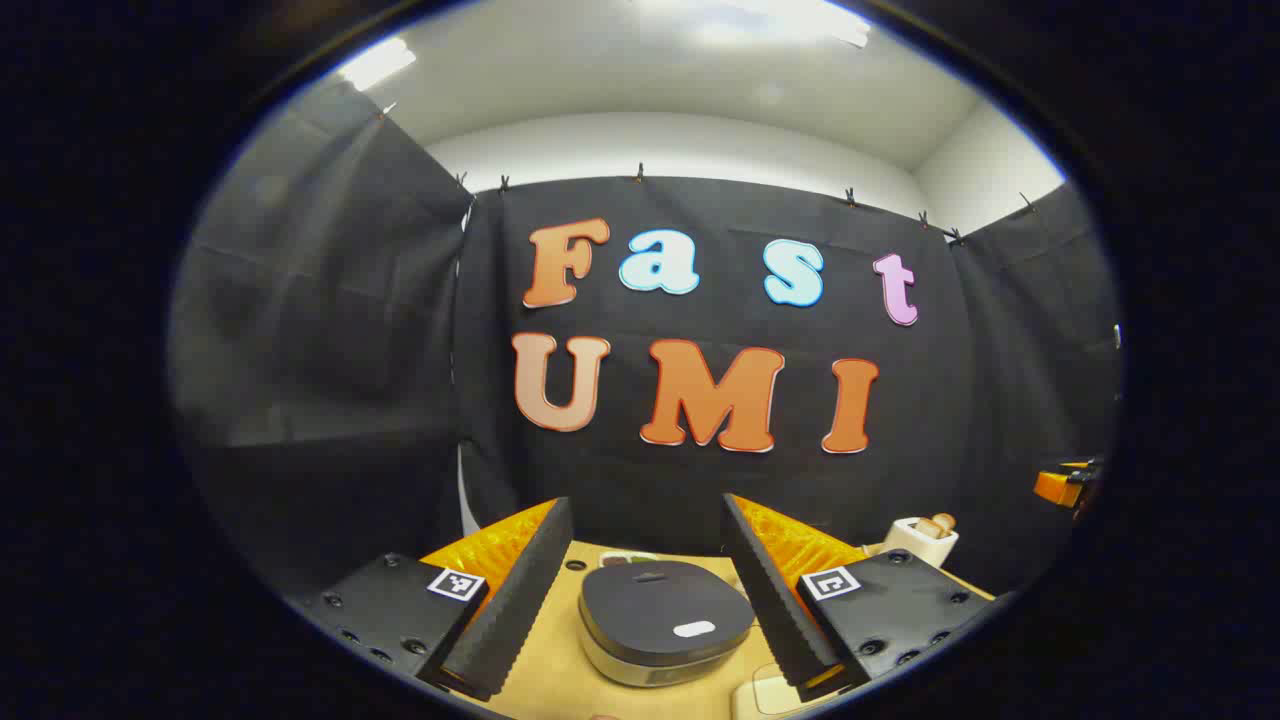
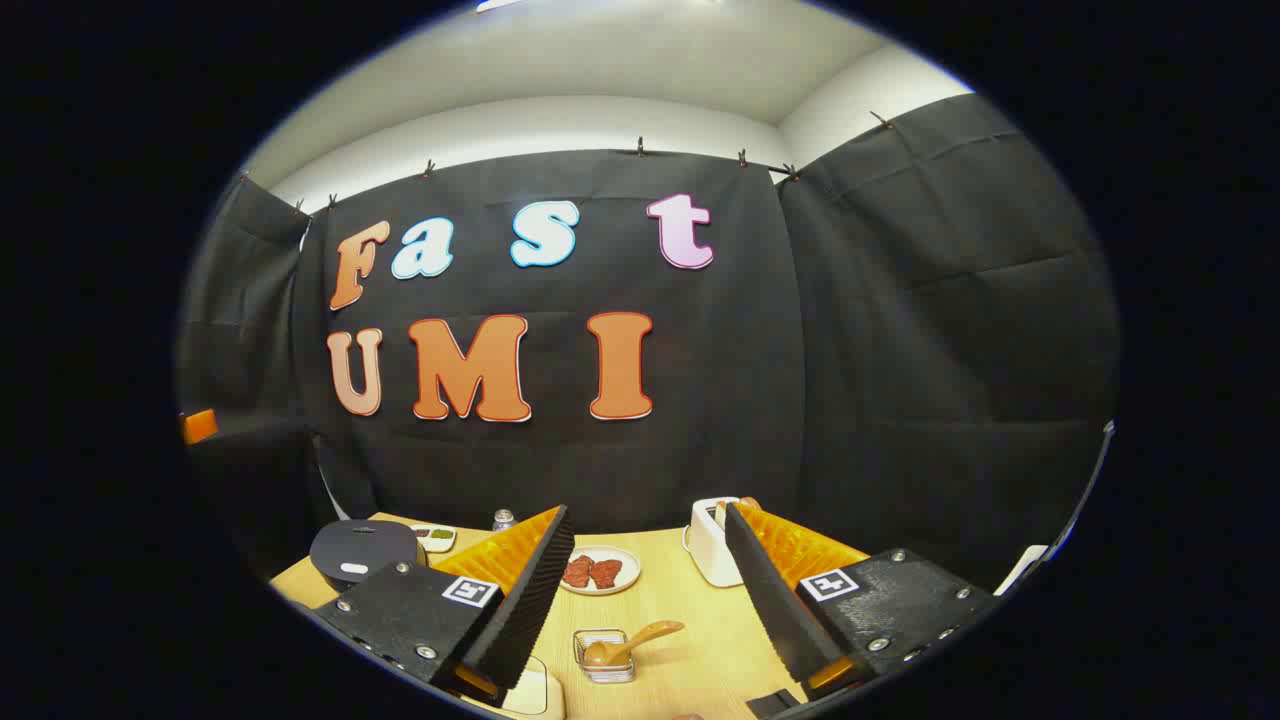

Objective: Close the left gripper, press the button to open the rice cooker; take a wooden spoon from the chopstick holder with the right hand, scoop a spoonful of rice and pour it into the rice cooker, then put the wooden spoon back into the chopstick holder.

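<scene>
A dark-lidded rice cooker [image 1: 665,620] stands with its lid down and a pale button [image 1: 694,629] on top. It sits straight ahead between the fingers of my open left gripper [image 1: 647,502], some way off. At the back right is the white chopstick holder [image 1: 925,540], with wooden handles poking out. In the right gripper view the rice cooker [image 2: 362,550] is at the left and the chopstick holder [image 2: 712,540] stands just ahead, near the right finger. My right gripper [image 2: 648,510] is open and holds nothing. A wooden spoon [image 2: 635,638] lies in a small clear dish [image 2: 603,668].
On the wooden table [image 2: 680,600] a plate of red slices [image 2: 598,572] sits in the middle, with a small dish [image 2: 435,537] and a can [image 2: 503,520] behind it. A cream-coloured object [image 2: 535,695] lies at the near edge. Black cloth walls close the back and sides.
</scene>
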`<state>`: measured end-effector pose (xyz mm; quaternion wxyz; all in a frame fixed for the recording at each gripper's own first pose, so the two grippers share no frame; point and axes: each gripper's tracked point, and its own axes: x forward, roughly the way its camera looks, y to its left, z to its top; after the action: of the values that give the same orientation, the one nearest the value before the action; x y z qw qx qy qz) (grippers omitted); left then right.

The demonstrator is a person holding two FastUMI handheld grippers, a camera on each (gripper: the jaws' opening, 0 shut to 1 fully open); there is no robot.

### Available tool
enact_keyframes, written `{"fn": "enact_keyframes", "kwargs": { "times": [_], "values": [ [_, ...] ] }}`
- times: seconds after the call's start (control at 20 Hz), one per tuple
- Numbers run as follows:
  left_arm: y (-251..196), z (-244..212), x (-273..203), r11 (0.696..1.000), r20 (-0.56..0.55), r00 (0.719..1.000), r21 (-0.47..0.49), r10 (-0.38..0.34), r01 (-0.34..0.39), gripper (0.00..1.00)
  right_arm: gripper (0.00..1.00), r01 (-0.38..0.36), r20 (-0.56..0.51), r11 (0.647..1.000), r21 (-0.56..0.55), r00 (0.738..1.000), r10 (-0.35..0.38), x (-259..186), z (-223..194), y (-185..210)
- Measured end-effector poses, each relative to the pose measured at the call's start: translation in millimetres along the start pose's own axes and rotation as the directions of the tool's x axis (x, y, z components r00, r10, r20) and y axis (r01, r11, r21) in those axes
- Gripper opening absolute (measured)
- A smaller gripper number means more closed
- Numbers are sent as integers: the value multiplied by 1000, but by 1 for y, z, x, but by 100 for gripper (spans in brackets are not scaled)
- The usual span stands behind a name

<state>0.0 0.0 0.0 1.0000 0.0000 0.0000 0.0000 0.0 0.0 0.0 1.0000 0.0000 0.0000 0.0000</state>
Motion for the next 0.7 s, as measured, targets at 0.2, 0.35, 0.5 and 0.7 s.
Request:
{"fn": "enact_keyframes", "kwargs": {
  "times": [0.2,0.35,0.5,0.7],
  "values": [
    [11,4,4,999,-14,999,10,36,-36,99,94,-18,-13,1000,14,1000,19,-2,-2,4],
    [19,10,4,995,10,997,64,71,-71,100,94,-32,-20,999,12,999,32,-4,-3,8],
    [8,12,4,998,19,999,34,42,-43,100,94,-31,-16,999,17,999,31,-4,-1,8],
    [5,12,6,999,8,1000,34,21,-21,99,94,-40,-25,999,25,999,41,-4,-3,11]
  ]
}}
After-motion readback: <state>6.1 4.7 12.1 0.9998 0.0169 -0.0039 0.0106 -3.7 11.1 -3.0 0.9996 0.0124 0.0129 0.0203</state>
